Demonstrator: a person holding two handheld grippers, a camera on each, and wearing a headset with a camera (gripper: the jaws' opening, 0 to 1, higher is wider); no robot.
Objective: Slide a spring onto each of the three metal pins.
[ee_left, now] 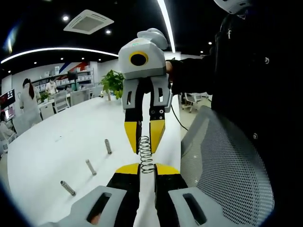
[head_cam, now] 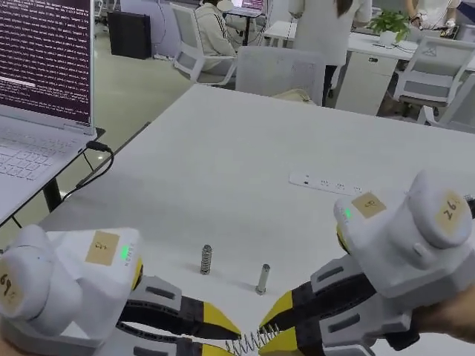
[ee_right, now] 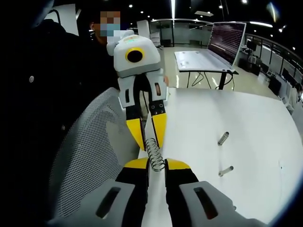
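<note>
A loose spring (head_cam: 252,343) is stretched between my two grippers at the near table edge. My left gripper (head_cam: 231,340) is shut on one end and my right gripper (head_cam: 273,332) on the other. In the left gripper view the spring (ee_left: 146,153) runs from my own jaws (ee_left: 142,169) up to the right gripper (ee_left: 145,138). The right gripper view shows the same spring (ee_right: 154,153) between my own jaws (ee_right: 156,164) and the left gripper (ee_right: 147,133). On the table stand a pin wearing a spring (head_cam: 205,259) and a bare pin (head_cam: 263,279). A third pin (ee_left: 67,187) looks coiled.
An open laptop (head_cam: 37,81) sits on a side table at the left, with a cable hanging down. A white power strip (head_cam: 326,183) lies farther back on the white table (head_cam: 223,163). A grey mesh chair (ee_left: 227,165) stands behind the grippers. Office chairs and people are in the background.
</note>
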